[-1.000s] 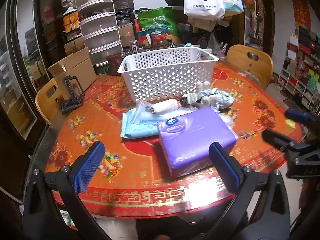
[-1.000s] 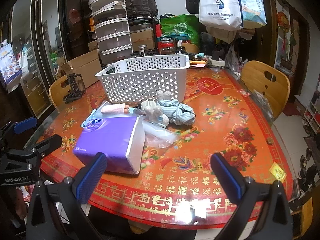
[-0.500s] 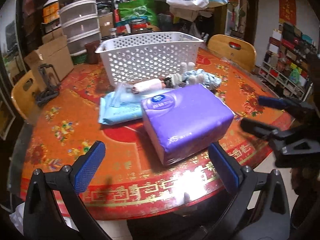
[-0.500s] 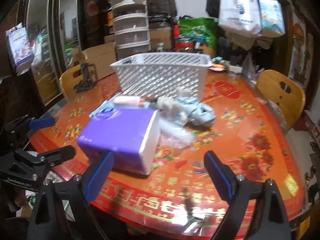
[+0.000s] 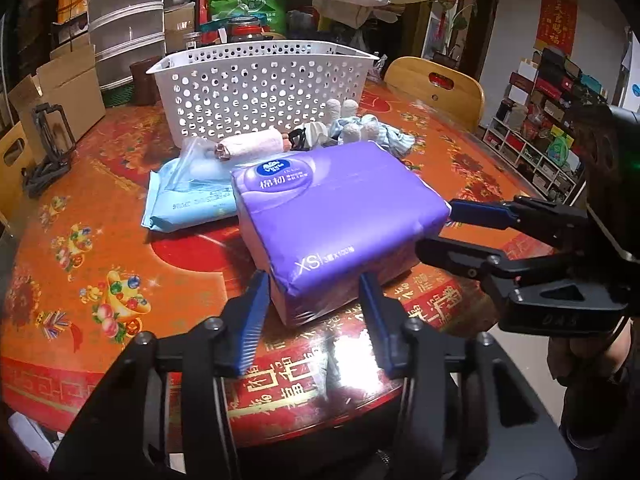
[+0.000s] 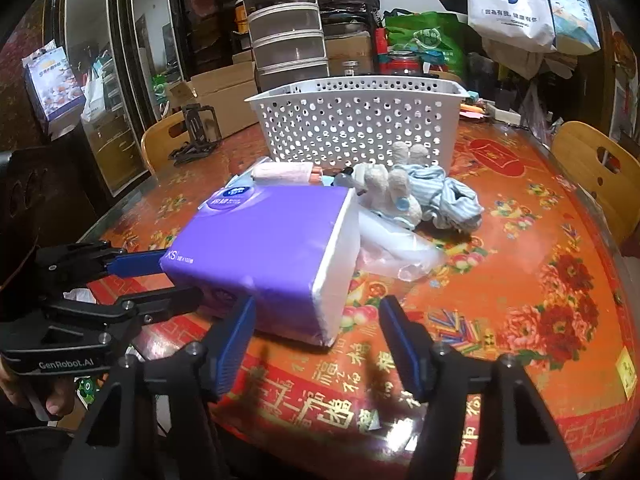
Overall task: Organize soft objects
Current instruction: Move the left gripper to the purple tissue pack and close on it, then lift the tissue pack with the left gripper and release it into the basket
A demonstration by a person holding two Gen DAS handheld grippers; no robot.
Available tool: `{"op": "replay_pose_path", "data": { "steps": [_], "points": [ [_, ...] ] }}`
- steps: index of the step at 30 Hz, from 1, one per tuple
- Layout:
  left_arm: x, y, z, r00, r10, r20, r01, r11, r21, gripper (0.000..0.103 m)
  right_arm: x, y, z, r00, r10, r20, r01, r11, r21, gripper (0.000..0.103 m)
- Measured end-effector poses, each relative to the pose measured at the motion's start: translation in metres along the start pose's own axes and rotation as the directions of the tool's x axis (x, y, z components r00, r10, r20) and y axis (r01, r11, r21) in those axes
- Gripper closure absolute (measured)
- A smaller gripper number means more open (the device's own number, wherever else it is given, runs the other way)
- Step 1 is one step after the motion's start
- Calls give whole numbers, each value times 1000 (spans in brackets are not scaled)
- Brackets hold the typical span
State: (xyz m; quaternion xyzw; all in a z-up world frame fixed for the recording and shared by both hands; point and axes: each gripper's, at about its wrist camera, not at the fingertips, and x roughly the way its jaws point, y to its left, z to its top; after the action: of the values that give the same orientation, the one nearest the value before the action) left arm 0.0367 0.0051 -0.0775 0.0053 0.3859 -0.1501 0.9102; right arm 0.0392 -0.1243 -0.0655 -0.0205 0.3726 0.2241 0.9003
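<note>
Both grippers, left gripper [image 5: 314,316] and right gripper [image 6: 318,330], hold open jaws straddling the purple plastic-wrapped tissue pack's [image 5: 336,216] near corners, seemingly preparing a shared lift toward the far white perforated basket [image 5: 260,84].

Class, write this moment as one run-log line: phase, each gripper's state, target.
phase: approach | left gripper: open, fingers straddle purple tissue pack corner | right gripper: open, at pack | basket: behind

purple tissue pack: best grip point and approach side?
Judging by its pose, take the tissue pack across its near corner, from the table's near edge. It lies flat and skewed, corner toward the left tool, whose fingers already straddle that corner. The right tool faces the white end, open.
</note>
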Motion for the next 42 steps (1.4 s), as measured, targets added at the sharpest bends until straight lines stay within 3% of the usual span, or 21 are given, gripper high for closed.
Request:
{"op": "replay_pose_path", "data": {
  "steps": [9, 23, 42],
  "points": [
    [0, 7, 1, 1000, -30, -3, 30, 999, -28, 71, 6, 8, 3, 1000, 24, 0, -24, 999, -29, 63],
    [0, 4, 2, 1000, 0, 6, 0, 1000, -20, 72, 7, 15, 2, 1000, 3, 9, -2, 997, -79, 68],
    [-32, 3, 23, 997, 36, 66, -35, 999, -14, 72, -17, 24, 24, 996, 1, 85, 9, 993, -115, 72]
  ]
}}
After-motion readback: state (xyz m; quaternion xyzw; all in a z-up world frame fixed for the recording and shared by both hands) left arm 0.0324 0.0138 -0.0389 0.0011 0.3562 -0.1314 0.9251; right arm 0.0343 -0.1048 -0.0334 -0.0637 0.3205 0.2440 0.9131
